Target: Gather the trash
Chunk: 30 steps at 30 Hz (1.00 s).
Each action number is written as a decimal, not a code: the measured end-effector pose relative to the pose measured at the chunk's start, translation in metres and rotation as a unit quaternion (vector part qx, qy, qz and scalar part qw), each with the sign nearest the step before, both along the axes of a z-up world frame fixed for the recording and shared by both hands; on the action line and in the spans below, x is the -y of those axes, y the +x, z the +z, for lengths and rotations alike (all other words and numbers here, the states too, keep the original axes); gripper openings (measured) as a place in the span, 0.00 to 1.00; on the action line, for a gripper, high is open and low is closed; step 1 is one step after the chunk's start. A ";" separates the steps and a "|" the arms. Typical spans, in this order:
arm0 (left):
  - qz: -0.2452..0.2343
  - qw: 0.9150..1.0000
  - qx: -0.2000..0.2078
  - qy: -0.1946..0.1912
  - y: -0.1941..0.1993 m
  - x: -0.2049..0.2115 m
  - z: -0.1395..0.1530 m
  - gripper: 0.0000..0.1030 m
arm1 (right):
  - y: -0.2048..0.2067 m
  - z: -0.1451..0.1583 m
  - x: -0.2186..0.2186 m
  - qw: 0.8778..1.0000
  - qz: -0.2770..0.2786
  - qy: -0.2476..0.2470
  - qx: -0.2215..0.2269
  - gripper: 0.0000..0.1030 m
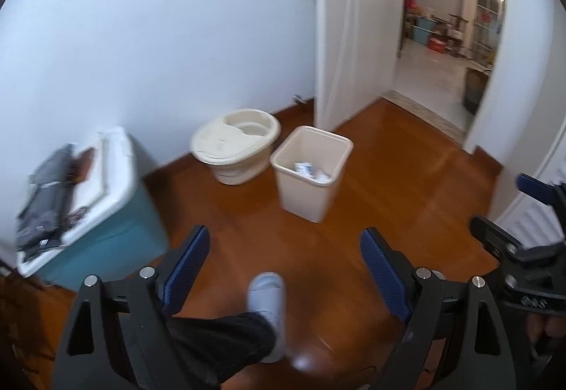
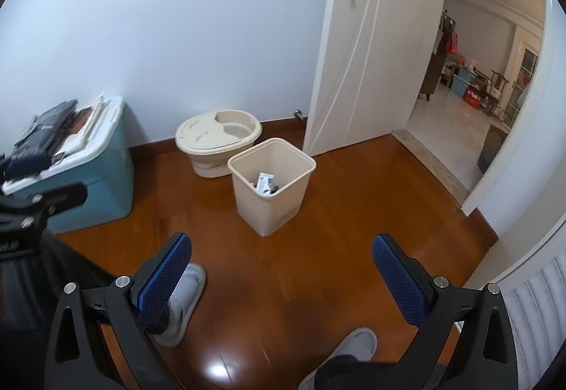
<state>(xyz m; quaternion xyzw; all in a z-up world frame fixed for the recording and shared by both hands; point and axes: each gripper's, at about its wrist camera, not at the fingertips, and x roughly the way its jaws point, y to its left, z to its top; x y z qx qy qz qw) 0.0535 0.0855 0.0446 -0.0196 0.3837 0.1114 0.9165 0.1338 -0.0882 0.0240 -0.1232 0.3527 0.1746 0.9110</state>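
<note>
Looks nearly done: trash (image 2: 266, 183) down inside the beige bin (image 2: 271, 185) at 12 o'clock on the floor (image 2: 318, 248), left tongs (image 1: 283, 266) and right tongs (image 2: 281, 269) both wide open, holding nothing, no more trash in sight.

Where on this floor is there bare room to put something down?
The widest free patch is the wood floor between the beige wastebasket and the open doorway. Bare floor also lies in front of the wastebasket. It is crowded along the wall, where the teal storage box and round beige tub stand.
</note>
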 end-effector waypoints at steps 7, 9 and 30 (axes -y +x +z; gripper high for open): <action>-0.002 1.000 0.016 0.008 -0.035 0.003 0.012 0.85 | -0.045 0.015 0.002 0.999 0.021 0.017 -0.019 1.00; -0.008 1.000 0.015 0.012 -0.039 0.007 0.015 0.85 | -0.055 0.022 0.002 0.999 0.028 0.021 -0.022 1.00; -0.024 0.999 -0.026 0.008 -0.026 0.030 0.004 0.85 | -0.042 0.007 0.020 0.998 0.007 0.026 -0.061 1.00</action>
